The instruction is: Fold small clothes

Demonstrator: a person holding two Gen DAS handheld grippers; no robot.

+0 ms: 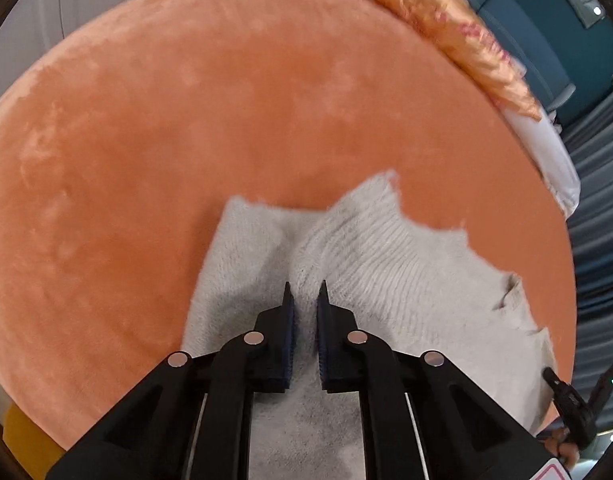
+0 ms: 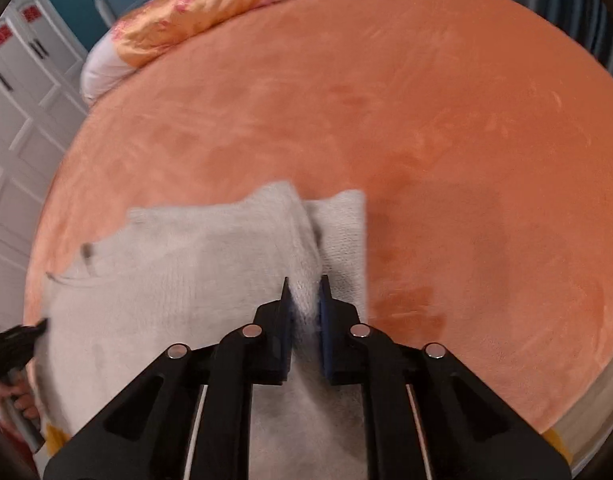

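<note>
A pale grey knit sweater (image 1: 386, 248) lies on an orange plush bedspread (image 1: 226, 120), partly folded with sleeve ends toward the far side. My left gripper (image 1: 306, 292) is over the sweater's left part, jaws nearly together on a raised crease of the knit. In the right wrist view the sweater (image 2: 178, 272) spreads to the left. My right gripper (image 2: 305, 288) pinches a ridge of the fabric at the sweater's right edge. Each gripper shows at the edge of the other's view: the right gripper (image 1: 574, 400) and the left gripper (image 2: 14, 344), held by a hand (image 2: 22, 400).
The orange bedspread (image 2: 466, 160) runs wide around the sweater. An orange satin quilt over white bedding (image 1: 458, 36) lies along the far edge, the same quilt (image 2: 202, 12) at upper left. White cupboard doors (image 2: 22, 120) stand left of the bed; grey curtains (image 1: 602, 200) hang on the right.
</note>
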